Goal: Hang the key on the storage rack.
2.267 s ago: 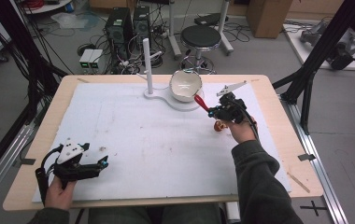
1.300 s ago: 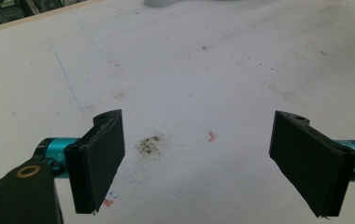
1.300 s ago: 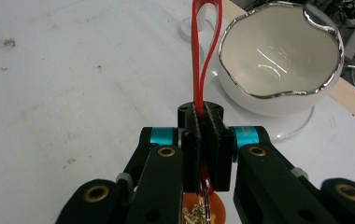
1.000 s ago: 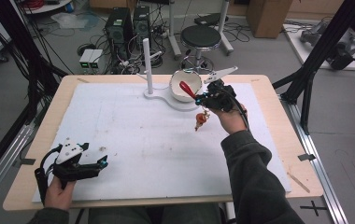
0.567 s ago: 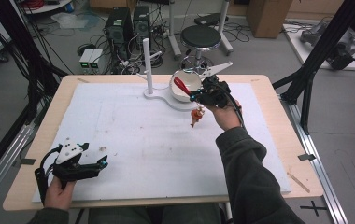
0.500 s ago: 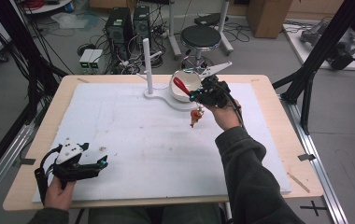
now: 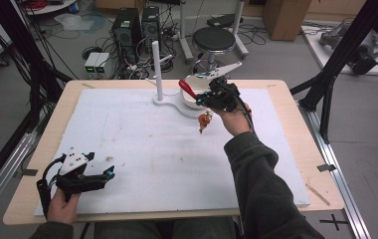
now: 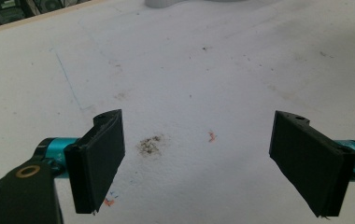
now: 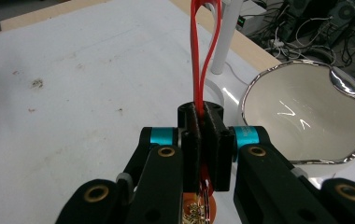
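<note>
Red loop ornament held over the far tabletop (image 7: 142, 149)

The right tongs (image 9: 202, 140) are clamped on the thin red loop (image 9: 204, 51) beside the shiny bowl (image 9: 306, 121); it looks light and floppy, best pinched near its charm (image 7: 205, 121). The left tongs (image 8: 213, 163) sit apart, empty.

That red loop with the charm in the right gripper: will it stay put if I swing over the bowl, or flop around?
Probably floppy: the thin red loop is pinched in the right gripper, and its charm dangles below. It looks light and may swing near the bowl.
</note>
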`<state>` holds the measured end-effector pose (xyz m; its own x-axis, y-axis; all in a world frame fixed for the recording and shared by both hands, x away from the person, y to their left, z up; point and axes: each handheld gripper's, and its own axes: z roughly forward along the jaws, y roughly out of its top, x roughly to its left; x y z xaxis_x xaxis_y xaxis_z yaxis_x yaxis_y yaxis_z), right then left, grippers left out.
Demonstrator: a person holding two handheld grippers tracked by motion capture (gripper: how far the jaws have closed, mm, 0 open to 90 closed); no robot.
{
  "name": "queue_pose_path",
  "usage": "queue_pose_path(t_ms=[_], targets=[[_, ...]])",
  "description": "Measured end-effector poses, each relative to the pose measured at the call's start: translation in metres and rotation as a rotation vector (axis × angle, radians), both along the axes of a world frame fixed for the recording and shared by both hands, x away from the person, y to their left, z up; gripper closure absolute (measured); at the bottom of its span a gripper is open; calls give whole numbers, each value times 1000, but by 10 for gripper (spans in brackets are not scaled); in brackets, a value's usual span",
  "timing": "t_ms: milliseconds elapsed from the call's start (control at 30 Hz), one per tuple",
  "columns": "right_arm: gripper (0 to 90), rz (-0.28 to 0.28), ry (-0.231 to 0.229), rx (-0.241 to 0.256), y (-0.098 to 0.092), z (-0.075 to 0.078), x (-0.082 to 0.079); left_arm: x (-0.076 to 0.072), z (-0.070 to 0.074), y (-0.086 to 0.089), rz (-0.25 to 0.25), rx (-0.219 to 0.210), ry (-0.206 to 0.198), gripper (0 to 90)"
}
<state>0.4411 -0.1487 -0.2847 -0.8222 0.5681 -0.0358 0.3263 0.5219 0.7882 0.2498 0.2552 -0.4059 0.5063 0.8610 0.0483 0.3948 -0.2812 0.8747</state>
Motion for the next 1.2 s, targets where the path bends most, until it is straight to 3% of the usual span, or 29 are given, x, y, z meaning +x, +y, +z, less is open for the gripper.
queue_pose_path(t_ms=[1200], targets=[[860,40,23,35,47,8,23,5,-1,0,4,-10,3,187]])
